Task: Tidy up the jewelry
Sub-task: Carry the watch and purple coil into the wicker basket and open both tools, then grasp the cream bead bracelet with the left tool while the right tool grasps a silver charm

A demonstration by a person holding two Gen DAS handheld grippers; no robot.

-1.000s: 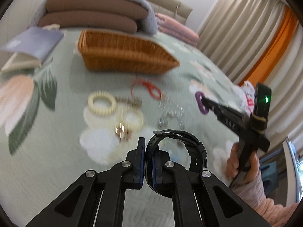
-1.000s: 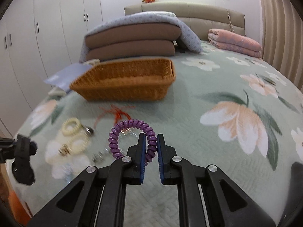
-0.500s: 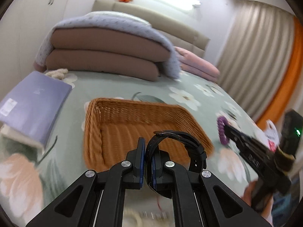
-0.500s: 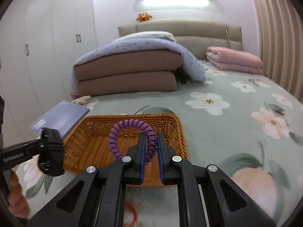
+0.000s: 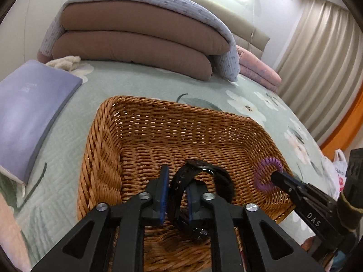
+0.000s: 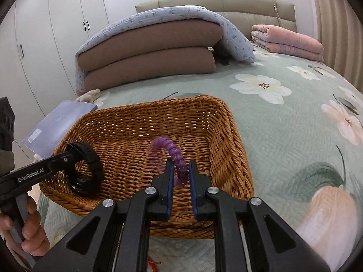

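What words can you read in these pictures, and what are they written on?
"DAS": on the right gripper, seen from the left wrist.
"GenRobot.AI": on the left gripper, seen from the right wrist.
Purple book: cover print and white sticker too small to read.
White plastic bag: red print too blurred.

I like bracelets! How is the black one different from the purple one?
The black watch band is a flat, dark strap; the purple coil bracelet is a see-through spiral. The band sits between the left gripper fingers, the coil between the right gripper fingers. Both hang over the wicker basket, with the jaws just opening.
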